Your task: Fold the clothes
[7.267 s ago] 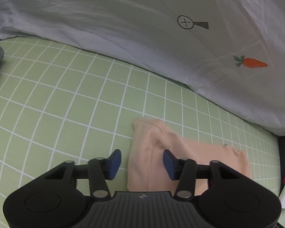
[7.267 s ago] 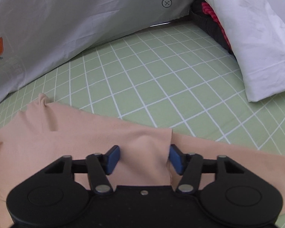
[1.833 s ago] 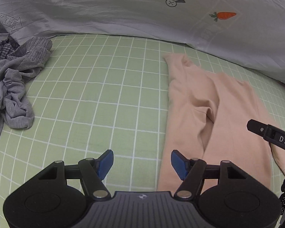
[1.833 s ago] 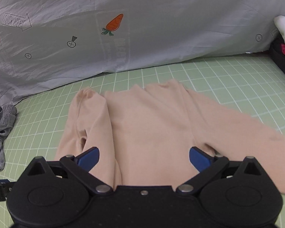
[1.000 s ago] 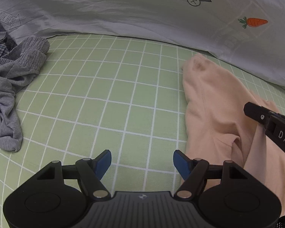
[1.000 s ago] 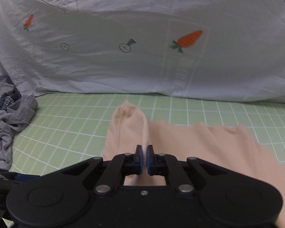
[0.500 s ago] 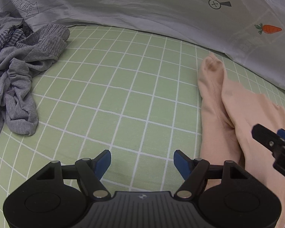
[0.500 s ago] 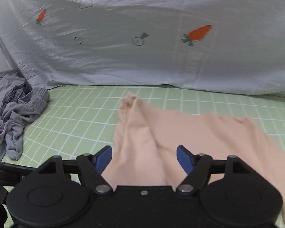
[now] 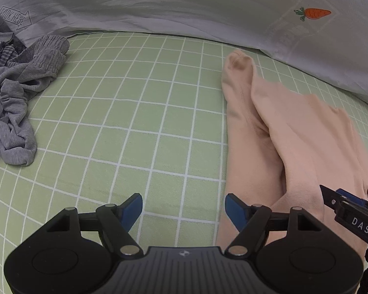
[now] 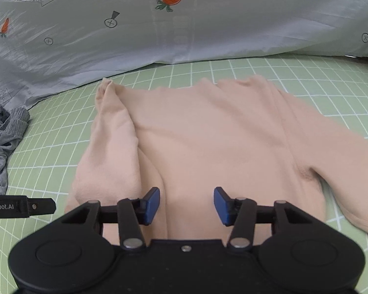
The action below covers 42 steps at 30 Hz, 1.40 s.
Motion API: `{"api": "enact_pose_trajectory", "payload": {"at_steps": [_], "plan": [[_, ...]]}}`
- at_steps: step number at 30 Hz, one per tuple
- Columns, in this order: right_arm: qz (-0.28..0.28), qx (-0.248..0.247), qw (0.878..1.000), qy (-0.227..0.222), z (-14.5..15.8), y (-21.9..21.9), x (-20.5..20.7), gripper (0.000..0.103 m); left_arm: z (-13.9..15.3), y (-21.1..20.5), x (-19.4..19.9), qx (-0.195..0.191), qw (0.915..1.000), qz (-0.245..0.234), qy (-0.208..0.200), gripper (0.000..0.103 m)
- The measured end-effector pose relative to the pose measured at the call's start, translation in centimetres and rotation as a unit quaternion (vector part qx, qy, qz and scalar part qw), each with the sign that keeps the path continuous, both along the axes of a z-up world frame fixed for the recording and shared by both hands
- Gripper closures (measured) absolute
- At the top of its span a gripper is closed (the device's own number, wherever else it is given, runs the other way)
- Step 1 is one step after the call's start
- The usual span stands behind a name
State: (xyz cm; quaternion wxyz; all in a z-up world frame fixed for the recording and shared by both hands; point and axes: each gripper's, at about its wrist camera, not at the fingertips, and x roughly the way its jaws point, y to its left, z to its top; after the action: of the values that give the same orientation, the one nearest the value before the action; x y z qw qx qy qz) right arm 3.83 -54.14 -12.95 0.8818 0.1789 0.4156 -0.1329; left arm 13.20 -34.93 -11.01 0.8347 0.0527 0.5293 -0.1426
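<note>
A peach long-sleeved top (image 10: 208, 132) lies flat on the green checked sheet (image 10: 306, 73). Its left sleeve (image 10: 112, 134) is folded in along the body; the right sleeve (image 10: 343, 161) stretches out to the right. My right gripper (image 10: 187, 205) is open and empty, just above the top's lower middle. In the left wrist view the top (image 9: 294, 134) lies at the right. My left gripper (image 9: 184, 210) is open and empty over bare sheet (image 9: 135, 122) to the left of the folded sleeve (image 9: 243, 112). The right gripper's finger (image 9: 346, 208) shows at the far right.
A heap of grey clothes (image 9: 14, 90) lies at the left on the sheet, also in the right wrist view (image 10: 5, 137). A white duvet with carrot prints (image 10: 184, 19) runs along the far side. The left gripper's finger (image 10: 22, 207) shows at the left edge.
My right gripper, shut on the left sleeve a second ago, has let go and drawn back over the top's body. My left gripper has stayed open and shifted slightly.
</note>
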Motion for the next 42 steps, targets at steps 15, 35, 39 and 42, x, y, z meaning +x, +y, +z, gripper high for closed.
{"api": "enact_pose_trajectory", "payload": {"at_steps": [15,35,39,42], "plan": [[0.042,-0.069,0.996,0.034,-0.7,1.1,-0.2,0.1,0.0,0.4,0.0,0.008,0.9999,0.006,-0.002,0.028],[0.062,-0.113,0.992,0.006,2.8,11.4,-11.4,0.0,2.4,7.7,-12.1,0.016,0.9996,-0.012,-0.02,0.02],[0.076,-0.1,0.992,0.015,2.1,14.4,-12.9,0.0,1.5,9.3,-14.3,0.021,0.9994,-0.028,-0.009,0.02],[0.069,-0.104,0.992,0.029,1.5,16.6,-13.2,0.0,1.3,10.6,-15.4,0.022,0.9992,-0.029,-0.014,0.018]]}}
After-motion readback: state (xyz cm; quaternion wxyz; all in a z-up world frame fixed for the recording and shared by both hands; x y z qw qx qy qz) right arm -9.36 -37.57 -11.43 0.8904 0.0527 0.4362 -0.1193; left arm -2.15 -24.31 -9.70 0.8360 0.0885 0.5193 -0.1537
